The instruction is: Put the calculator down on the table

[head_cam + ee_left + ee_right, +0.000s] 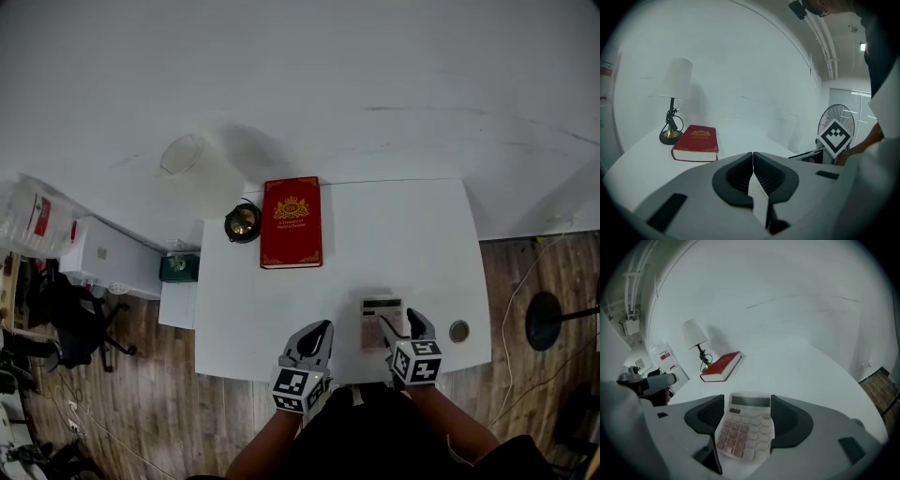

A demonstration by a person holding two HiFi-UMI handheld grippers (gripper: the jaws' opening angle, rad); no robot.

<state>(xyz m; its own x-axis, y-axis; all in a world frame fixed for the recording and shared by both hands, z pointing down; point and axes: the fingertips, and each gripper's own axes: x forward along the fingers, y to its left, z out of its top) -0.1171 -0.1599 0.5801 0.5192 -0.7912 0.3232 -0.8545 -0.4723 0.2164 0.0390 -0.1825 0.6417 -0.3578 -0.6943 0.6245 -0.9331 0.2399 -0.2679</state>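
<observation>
The pale calculator [382, 319] lies flat on the white table [394, 234] near its front edge. My right gripper [404, 326] is over its near end, jaws spread wide. In the right gripper view the calculator [746, 430] shows between the two dark pads, display end away from me, and my right gripper [747, 399] stands open around it. I cannot tell whether a pad still brushes its edge. My left gripper [319, 334] is left of the calculator at the table's front edge. Its jaws [753, 157] are shut with nothing between them.
A red hardback book [291, 221] lies at the back left of the table, with a small brass-footed lamp [242, 222] beside it at the left edge. A small round object [458, 331] sits at the front right corner. A standing fan [544, 319] is on the floor to the right.
</observation>
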